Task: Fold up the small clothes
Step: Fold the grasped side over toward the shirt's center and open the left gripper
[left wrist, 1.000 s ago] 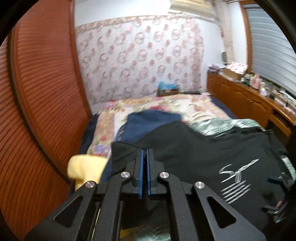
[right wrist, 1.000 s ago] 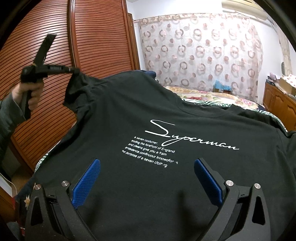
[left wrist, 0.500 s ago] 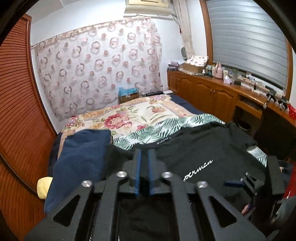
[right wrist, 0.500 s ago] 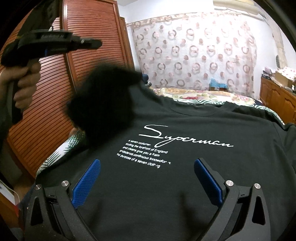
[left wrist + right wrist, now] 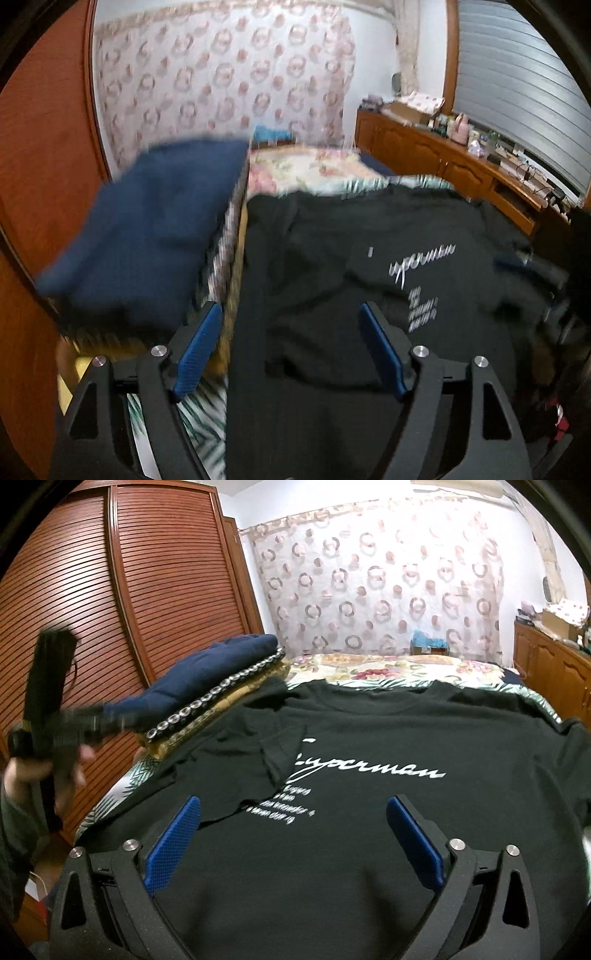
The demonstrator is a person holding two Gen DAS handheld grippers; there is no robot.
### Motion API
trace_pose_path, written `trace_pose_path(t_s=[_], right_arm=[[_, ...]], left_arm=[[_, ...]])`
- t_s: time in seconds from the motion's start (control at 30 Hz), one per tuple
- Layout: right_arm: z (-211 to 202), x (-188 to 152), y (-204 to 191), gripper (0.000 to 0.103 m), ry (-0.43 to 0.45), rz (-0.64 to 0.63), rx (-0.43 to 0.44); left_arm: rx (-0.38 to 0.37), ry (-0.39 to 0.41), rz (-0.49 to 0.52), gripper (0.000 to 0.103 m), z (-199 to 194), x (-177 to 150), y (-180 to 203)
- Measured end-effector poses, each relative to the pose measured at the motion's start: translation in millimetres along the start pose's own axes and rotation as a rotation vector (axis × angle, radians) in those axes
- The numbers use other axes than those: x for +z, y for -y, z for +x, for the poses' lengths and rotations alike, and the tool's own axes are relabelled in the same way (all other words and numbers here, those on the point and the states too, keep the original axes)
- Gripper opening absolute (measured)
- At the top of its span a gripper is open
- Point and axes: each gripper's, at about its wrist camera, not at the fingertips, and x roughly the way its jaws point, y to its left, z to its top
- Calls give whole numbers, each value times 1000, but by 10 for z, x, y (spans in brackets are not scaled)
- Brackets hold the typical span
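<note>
Black tee (image 5: 369, 812) lies spread face-up on the bed (image 5: 388, 664), white script print showing. We read the first fold as made: the tee's left sleeve (image 5: 273, 760) is turned in over the chest and covers the start of the lettering. It lies a bit rumpled, edge not squared.

Left hand-held gripper (image 5: 291, 354): jaws have just been opening and now stand well apart, nothing between the pads; black cloth lies below and beyond them. In the right wrist view the same tool sits blurred in a hand (image 5: 44, 771) off the bed's left edge, clear of the tee.

Right hand-held gripper (image 5: 291, 834): jaws wide apart over the lower front of the tee. We see no cloth pinched. Whether the tips rest on the fabric we cannot tell.

Beside the tee, near the wardrobe (image 5: 110, 590), a stack (image 5: 221, 675) of folded clothes, navy piece on top, patterned ones under it. We take these as earlier work done.

Left to do, by our judgement: the opposite sleeve, still spread out flat at the right, needs folding in; then the body folded bottom to top; then the bundle onto the stack. Roughly a quarter through this garment.

Risk noted: the folded sleeve sits loose and could slip when the other side is lifted.
</note>
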Motion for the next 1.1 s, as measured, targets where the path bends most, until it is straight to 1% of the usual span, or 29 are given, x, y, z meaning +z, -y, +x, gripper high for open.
trace_pose_path(t_s=[0.1,0.2,0.23,0.3,0.37,0.4,0.47,0.57,0.7,0.8,0.87,0.97,1.03,1.1], right_arm=[[42,113,3,91,-6,-28,18],[169,251,-14,84,-35,-53,48],[225,282,-10,83,-48,-56,59],[366,344,-15,83,-75,-61,72],[533,385,-35,83,-108,-73,80],[623,401,-63,83,-122,-82,76],[809,437,-87,83,-156,-98,68],[1088,435,-141,83,-210,-110,64],[1418,461,-223,83,-279,-128,66],[1536,498,-315,83,-319,-160,61],[1557,501,-349,83,-328,-186,40],[1577,492,-311,83,-338,-209,-42],[1583,487,-242,83,-345,-199,-101],[1521,499,-150,83,-337,-175,-135]], left_arm=[[19,-42,10,78,130,-185,53],[35,-88,27,78,259,-292,95],[41,-104,33,78,307,-322,102],[31,-134,23,78,361,-340,44],[22,-135,9,78,361,-324,6],[17,-141,2,82,365,-320,-6],[24,-150,-11,87,372,-327,-34],[14,-153,-18,91,391,-374,-67],[15,-154,-12,92,404,-356,-57],[14,-153,-13,92,397,-361,-67],[14,-154,-12,92,402,-357,-66],[14,-154,-13,92,392,-365,-65],[14,-153,-12,92,387,-369,-71],[12,-154,-14,92,388,-368,-70]])
